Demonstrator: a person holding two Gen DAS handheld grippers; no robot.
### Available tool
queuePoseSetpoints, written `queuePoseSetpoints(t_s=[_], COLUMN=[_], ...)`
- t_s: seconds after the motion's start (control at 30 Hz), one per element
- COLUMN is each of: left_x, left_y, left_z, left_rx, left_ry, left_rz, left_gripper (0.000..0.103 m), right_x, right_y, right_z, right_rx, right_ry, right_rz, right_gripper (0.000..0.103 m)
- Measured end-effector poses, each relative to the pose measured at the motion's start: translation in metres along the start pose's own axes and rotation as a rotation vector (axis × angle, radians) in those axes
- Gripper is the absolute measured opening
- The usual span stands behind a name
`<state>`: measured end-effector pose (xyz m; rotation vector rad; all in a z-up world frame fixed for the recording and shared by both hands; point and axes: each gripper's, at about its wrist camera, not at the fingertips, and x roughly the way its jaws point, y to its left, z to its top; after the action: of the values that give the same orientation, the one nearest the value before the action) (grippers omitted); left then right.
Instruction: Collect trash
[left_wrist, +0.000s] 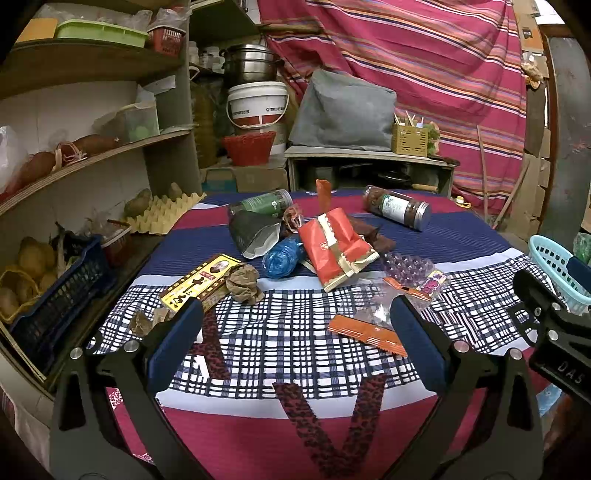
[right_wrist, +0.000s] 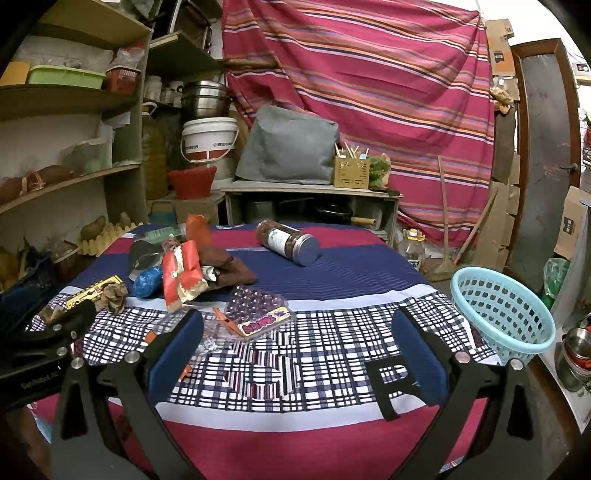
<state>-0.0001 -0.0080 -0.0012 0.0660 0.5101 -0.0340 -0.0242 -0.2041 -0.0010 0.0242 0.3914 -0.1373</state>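
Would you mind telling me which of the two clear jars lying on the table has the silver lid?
The jar with dark reddish-brown contents, lying alone at the far right. The other jar, green-labelled, lies at the far left, against the trash pile.

Wrappers (left_wrist: 338, 254) left on table (right_wrist: 332, 266), basket (right_wrist: 502, 314) right.

Both grippers are just hanging over the near edge of the counter (left_wrist: 295, 413), pointing toward its far edge. The left gripper (left_wrist: 295, 339) has its jaws spread wide, blue pads (left_wrist: 173, 343) facing each other, nothing between them. Same for the right gripper (right_wrist: 295, 347): jaws wide apart, empty, blue pads (right_wrist: 421, 354) facing in. They sit side by side, near each other; each one pokes into the other's view as a black body at the frame edge. Neither touches anything.
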Motion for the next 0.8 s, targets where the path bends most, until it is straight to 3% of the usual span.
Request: queuePoseSetpoints(t_s=[0.8], left_x=[0.0006], left_y=[0.0016], left_z=[-0.0003], left_rx=[-0.003], left_ry=[0.001], left_rz=[-0.003], left_gripper=[0.098], right_x=[0.0003], right_y=[-0.0008], right_z=[-0.0014], right_rx=[-0.001], right_ry=[0.002], right_rz=[-0.003], right_gripper=[0.099])
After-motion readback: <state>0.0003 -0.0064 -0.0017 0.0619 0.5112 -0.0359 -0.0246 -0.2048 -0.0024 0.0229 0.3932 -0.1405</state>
